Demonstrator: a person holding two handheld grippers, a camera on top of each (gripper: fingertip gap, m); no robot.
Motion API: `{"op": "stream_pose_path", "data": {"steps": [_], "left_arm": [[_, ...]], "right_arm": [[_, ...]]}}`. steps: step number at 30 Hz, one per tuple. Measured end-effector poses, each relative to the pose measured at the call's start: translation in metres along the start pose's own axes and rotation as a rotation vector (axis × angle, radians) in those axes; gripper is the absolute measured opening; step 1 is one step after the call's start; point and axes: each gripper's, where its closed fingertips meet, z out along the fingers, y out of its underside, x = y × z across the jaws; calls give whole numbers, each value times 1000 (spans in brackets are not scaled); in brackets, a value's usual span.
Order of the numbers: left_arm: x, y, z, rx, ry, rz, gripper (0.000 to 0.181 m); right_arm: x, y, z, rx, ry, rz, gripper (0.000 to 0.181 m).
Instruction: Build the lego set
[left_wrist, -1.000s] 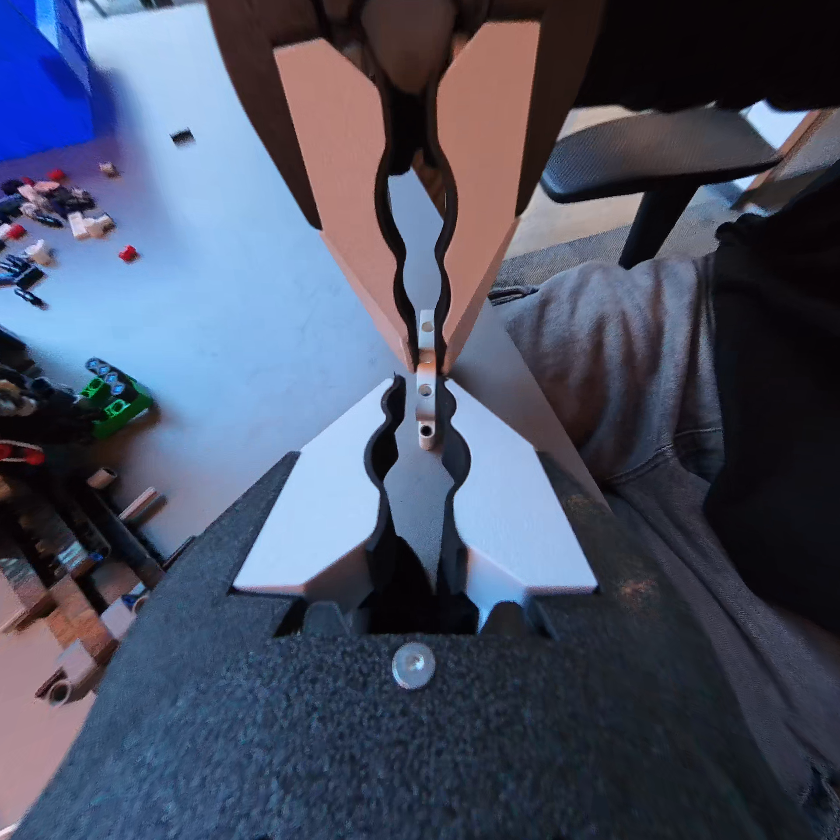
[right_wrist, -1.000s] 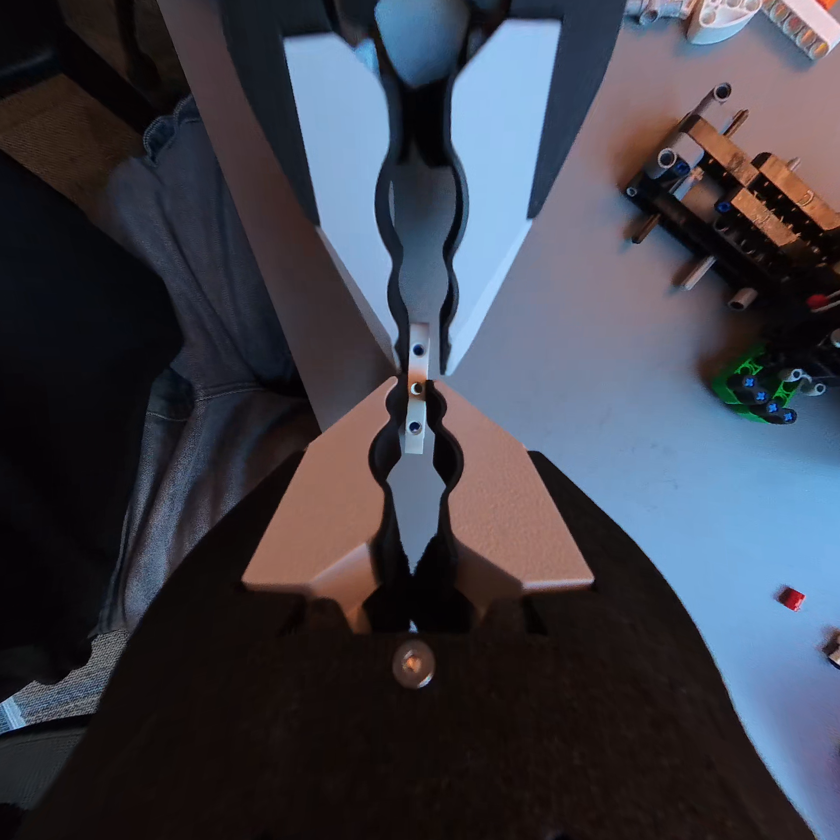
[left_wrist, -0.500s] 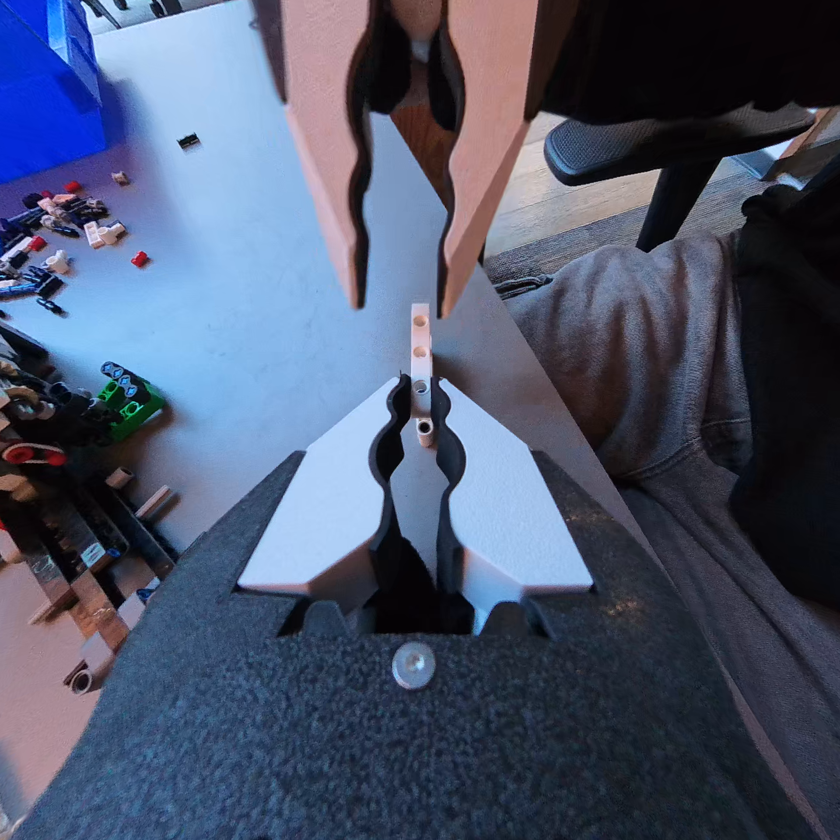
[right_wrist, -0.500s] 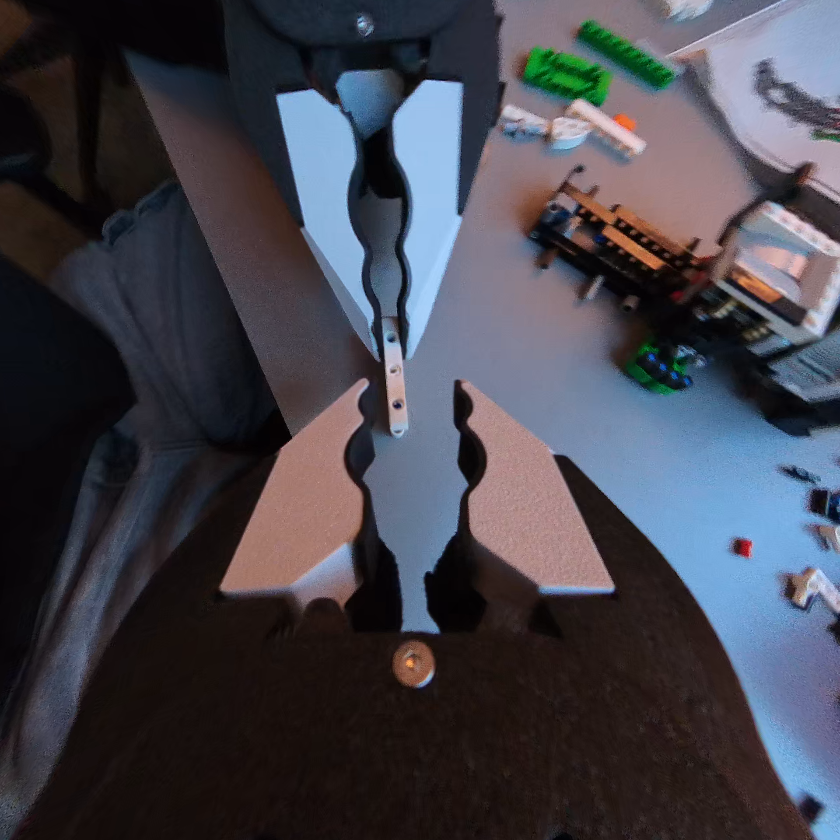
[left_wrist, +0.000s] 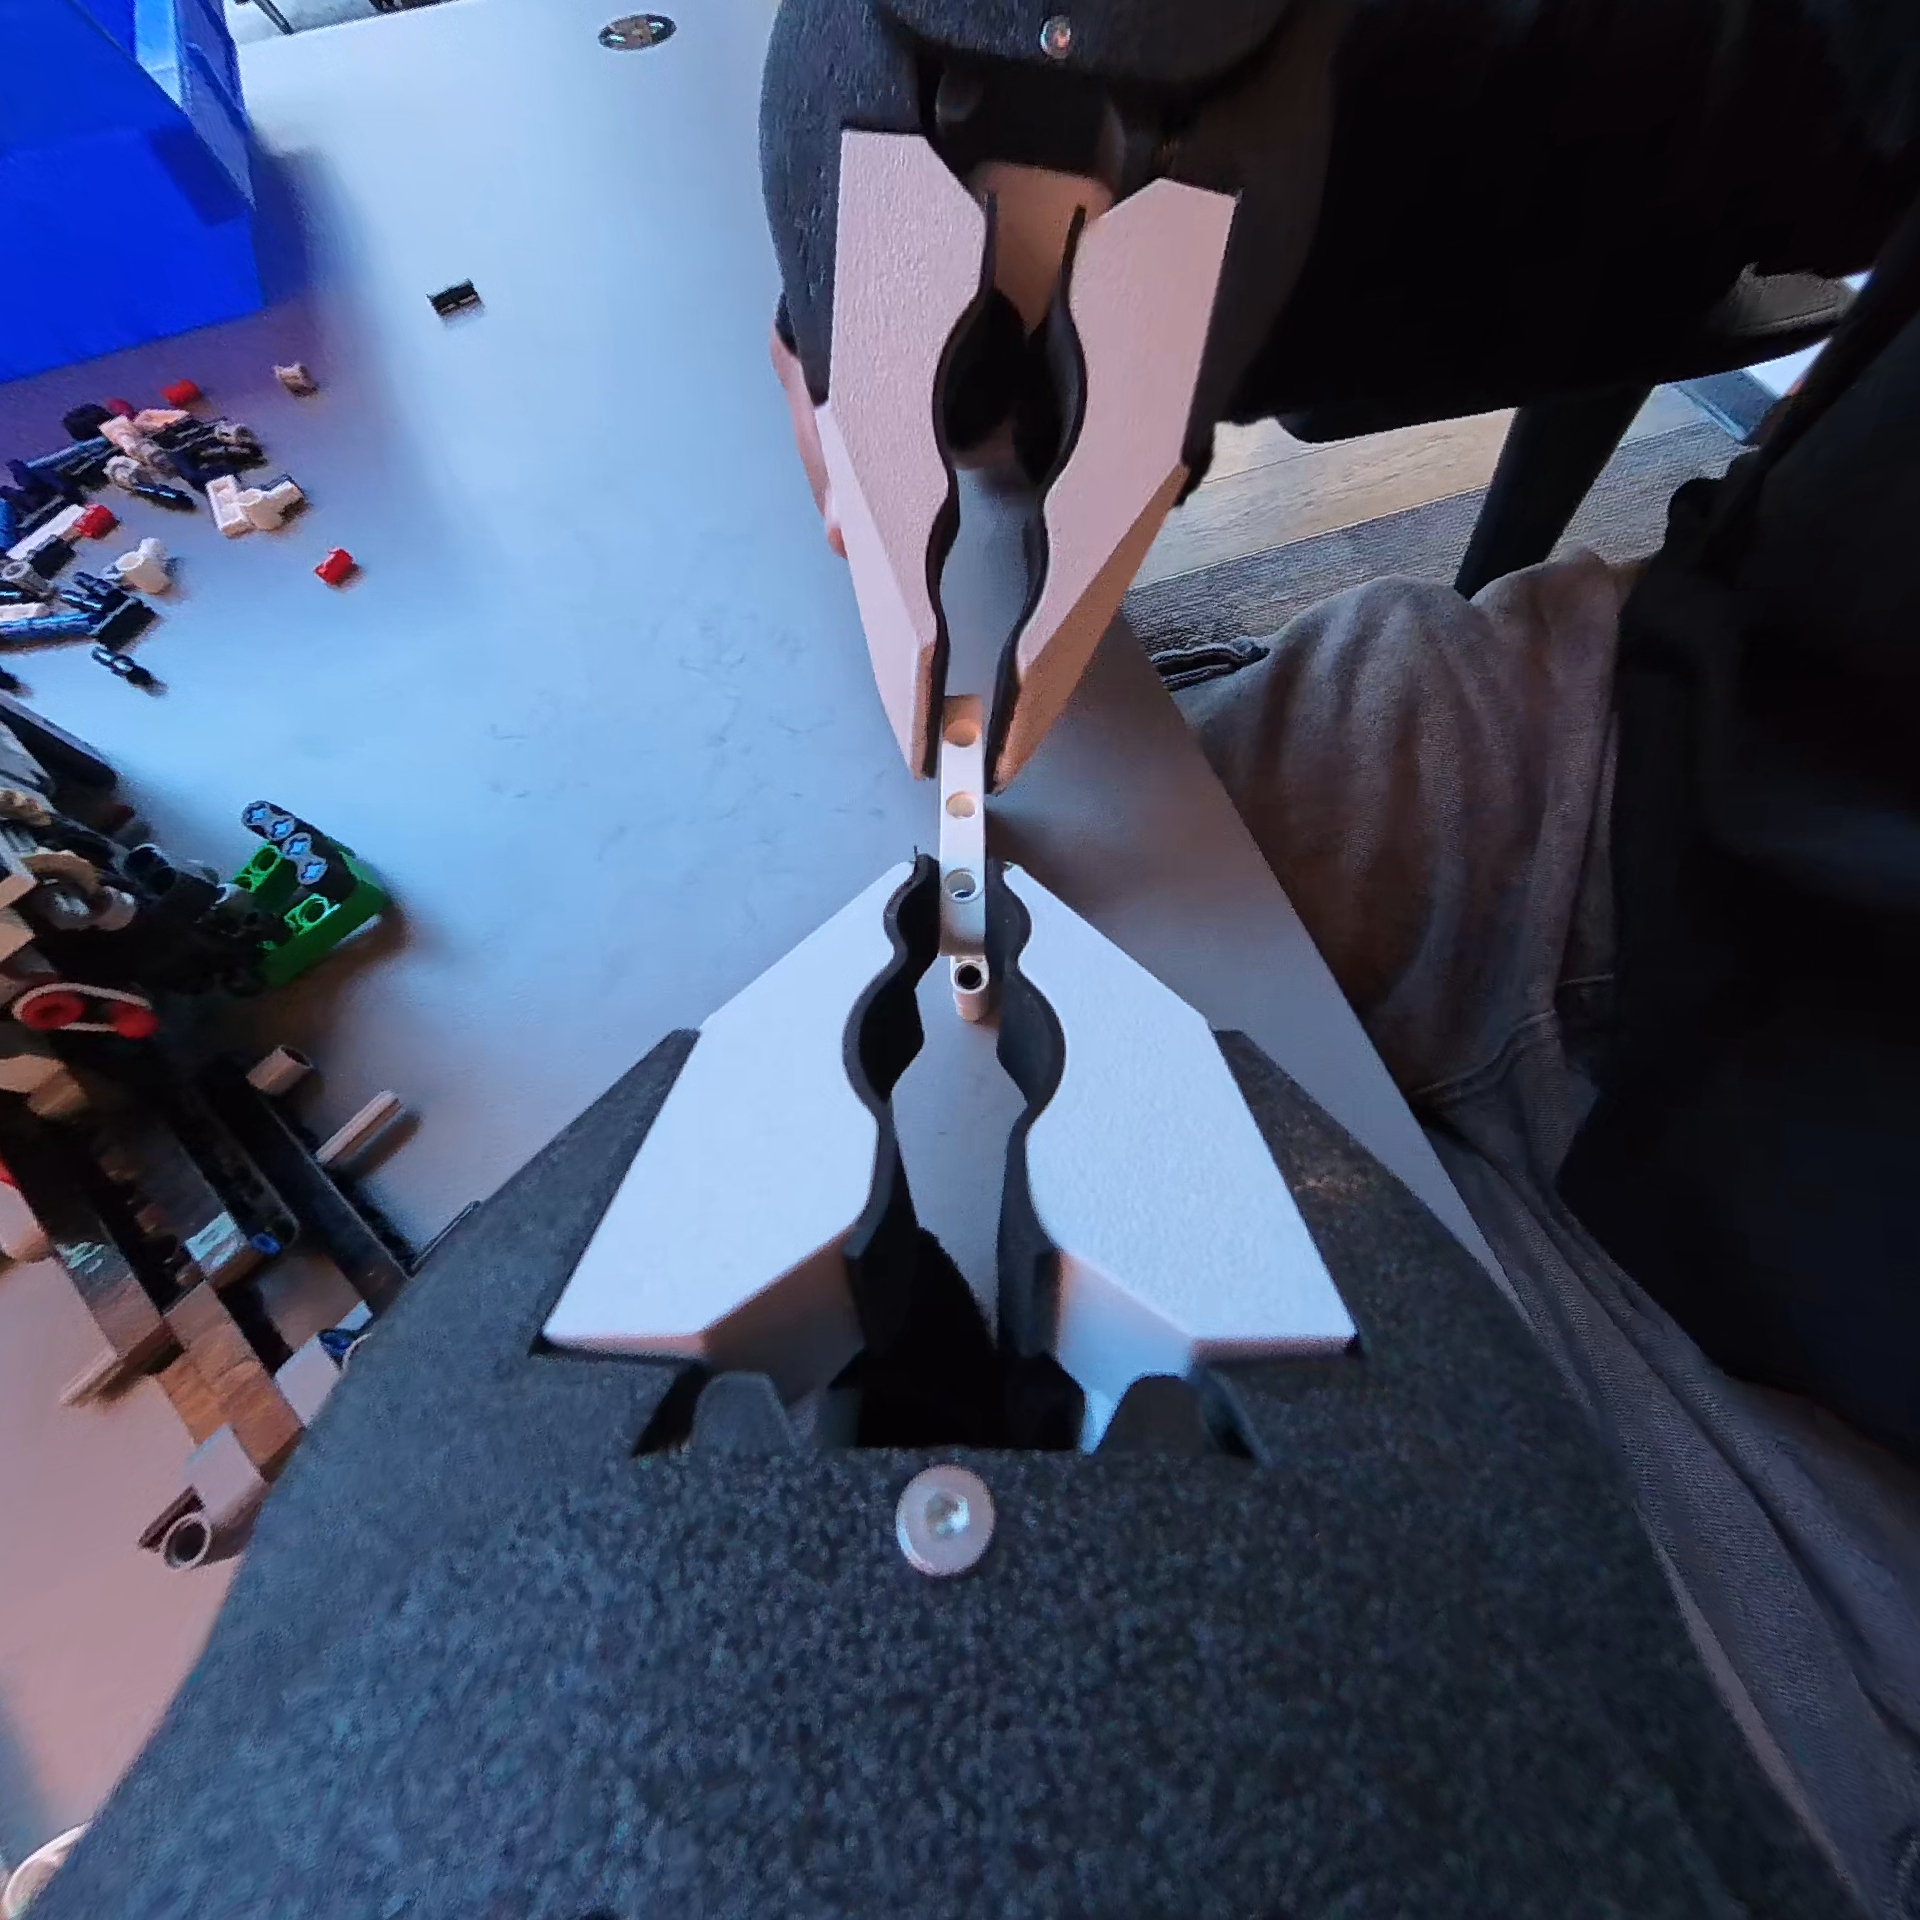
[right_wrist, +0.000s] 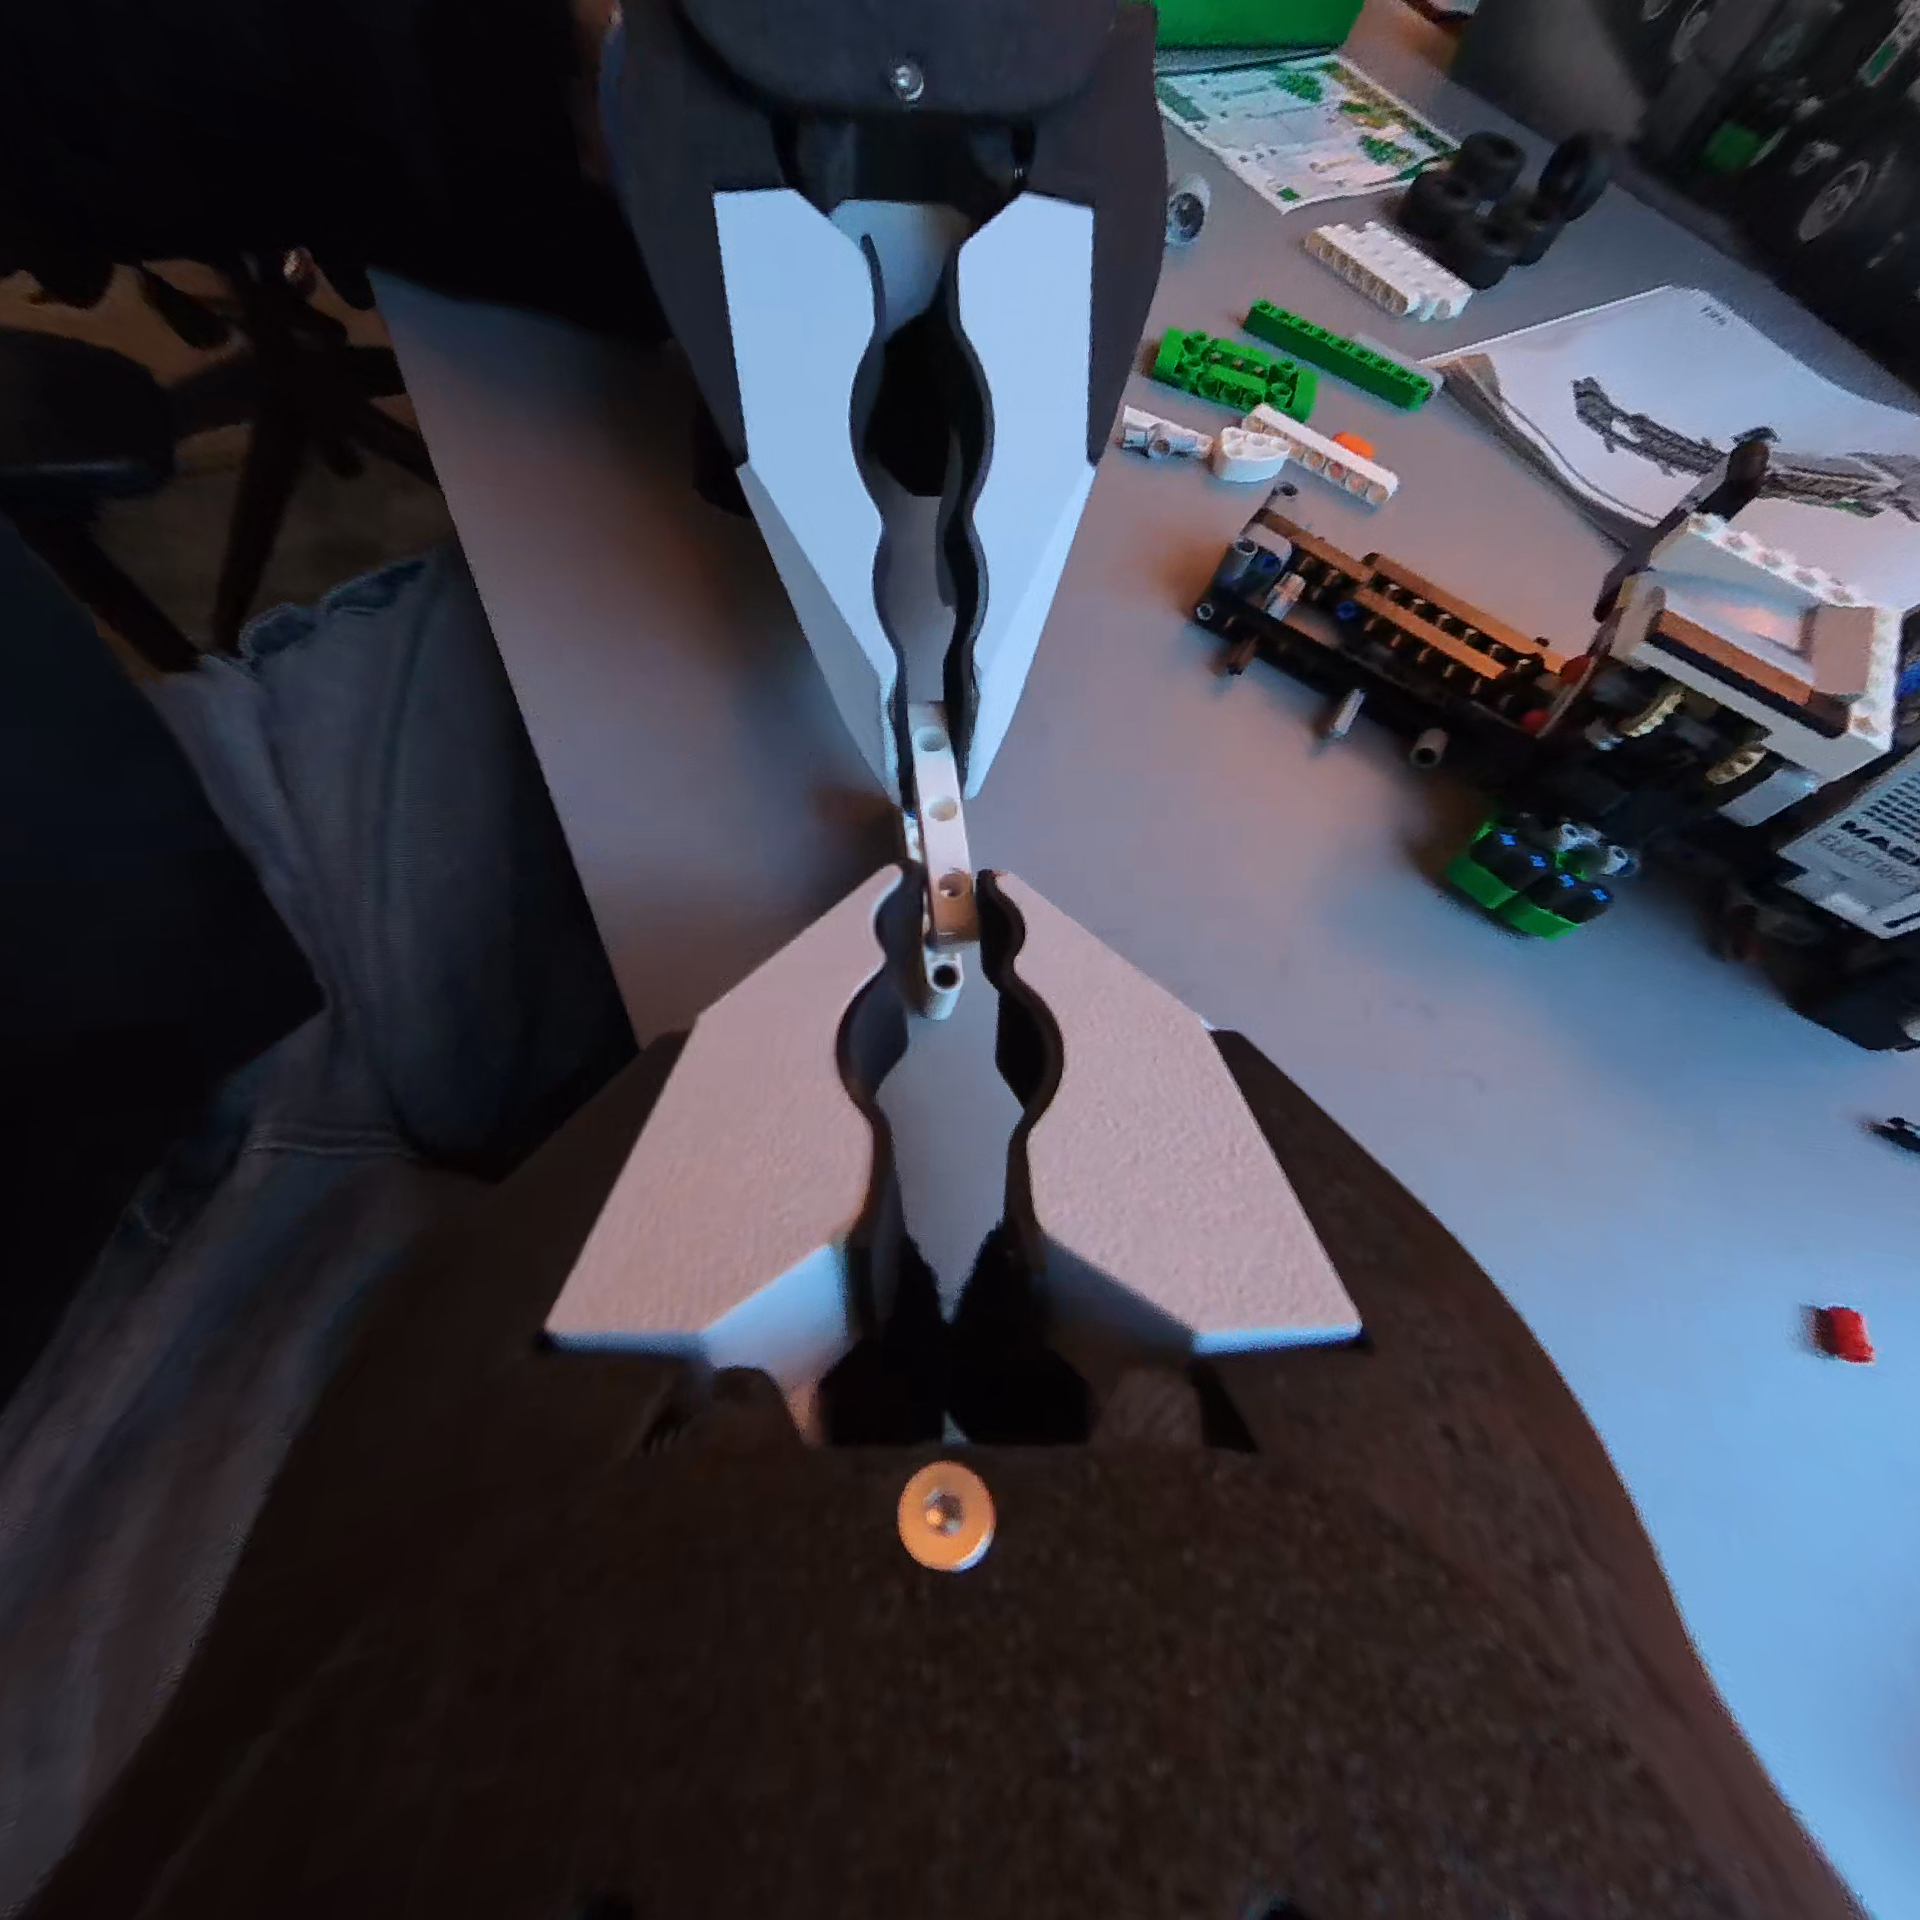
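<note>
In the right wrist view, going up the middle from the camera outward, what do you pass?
Right gripper → white beam with holes → left gripper.

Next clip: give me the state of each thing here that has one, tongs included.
Left tongs: shut on one end of the white holed lego beam.
Right tongs: shut on the beam's other end.
White holed lego beam: held in the air between both tongs.
Black lego chassis: part-built, lying on the grey table.

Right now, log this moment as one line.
left gripper: shut on beam | right gripper: shut on beam | beam: held above table
</note>
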Motion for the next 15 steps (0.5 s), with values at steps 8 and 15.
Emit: {"op": "stream_pose_path", "data": {"steps": [8, 15], "left_arm": [[1, 0, 0, -2, 77, -99, 6], [-2, 3, 2, -24, 71, -125, 6]], "right_arm": [[-4, 1, 1, 16, -119, 163, 7], [1, 3, 2, 8, -112, 198, 7]]}}
